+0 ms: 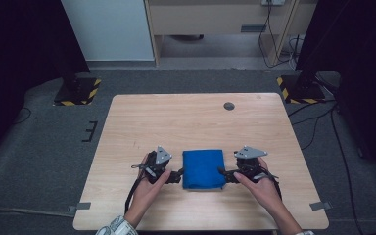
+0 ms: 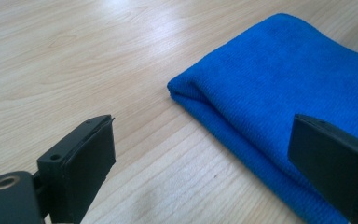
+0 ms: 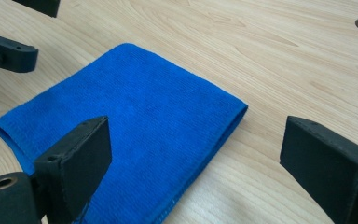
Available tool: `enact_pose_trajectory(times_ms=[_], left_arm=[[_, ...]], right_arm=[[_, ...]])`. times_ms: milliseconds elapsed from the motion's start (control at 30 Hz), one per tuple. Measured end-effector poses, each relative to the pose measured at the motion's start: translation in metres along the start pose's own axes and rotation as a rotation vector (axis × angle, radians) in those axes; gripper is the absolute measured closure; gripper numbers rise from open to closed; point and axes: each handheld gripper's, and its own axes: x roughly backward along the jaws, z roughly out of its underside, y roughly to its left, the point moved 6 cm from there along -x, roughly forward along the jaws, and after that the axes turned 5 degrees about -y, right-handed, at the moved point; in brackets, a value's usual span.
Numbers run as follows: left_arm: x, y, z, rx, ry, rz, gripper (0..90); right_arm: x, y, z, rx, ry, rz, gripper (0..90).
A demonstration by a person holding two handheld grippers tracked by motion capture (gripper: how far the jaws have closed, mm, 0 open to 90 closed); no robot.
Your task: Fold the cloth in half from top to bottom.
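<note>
- Folded blue microfibre cloth: lies flat on the wooden counter, toward the near edge, between the two grippers.
- Left gripper: held low at the cloth's left edge. The left gripper view shows its jaws spread wide, one over bare wood and one over the cloth, grasping nothing.
- Right gripper: held low at the cloth's right edge. The right gripper view shows its jaws likewise released, straddling the near right corner, nothing between them.
- Cloth edges: the fold at the left corner shows stacked layers.
- Risk, layer separation: a jaw closing on the top layer alone would likely peel the fold open instead of lifting the whole cloth.
- Risk, bunching: a jaw sliding in along the wood could push the soft fabric sideways and wrinkle it.
- Risk, uneven lift: unequal purchase on the two sides would probably let one side sag or slip free.
</note>
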Motion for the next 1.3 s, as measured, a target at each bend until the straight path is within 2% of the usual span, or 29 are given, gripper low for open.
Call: enact_pose_trajectory(times_ms=[133, 267, 367, 633, 933, 1300], left_arm=[[0.004, 0.003, 0.001, 0.009, -0.004, -0.004, 6.6], [0.005, 0.004, 0.003, -0.001, 0.002, -0.001, 6.6], [0.006, 0.005, 0.007, -0.011, 0.018, 0.001, 6.6], [0.010, 0.007, 0.009, -0.013, 0.020, 0.008, 6.6], [0.017, 0.021, 0.012, 0.009, 0.018, -0.014, 6.6], [0.019, 0.039, 0.015, 0.038, 0.015, -0.036, 6.5]], right_arm=[[0.005, -0.004, 0.002, -0.009, -0.004, 0.010, 8.9], [0.009, -0.008, 0.005, -0.013, -0.005, 0.019, 8.8], [0.012, -0.009, 0.008, -0.004, 0.008, 0.021, 8.7], [0.018, -0.016, 0.019, 0.000, 0.026, 0.043, 8.5], [0.026, -0.024, 0.024, 0.000, 0.035, 0.067, 8.1], [0.030, -0.035, 0.025, -0.026, 0.028, 0.091, 8.1]])
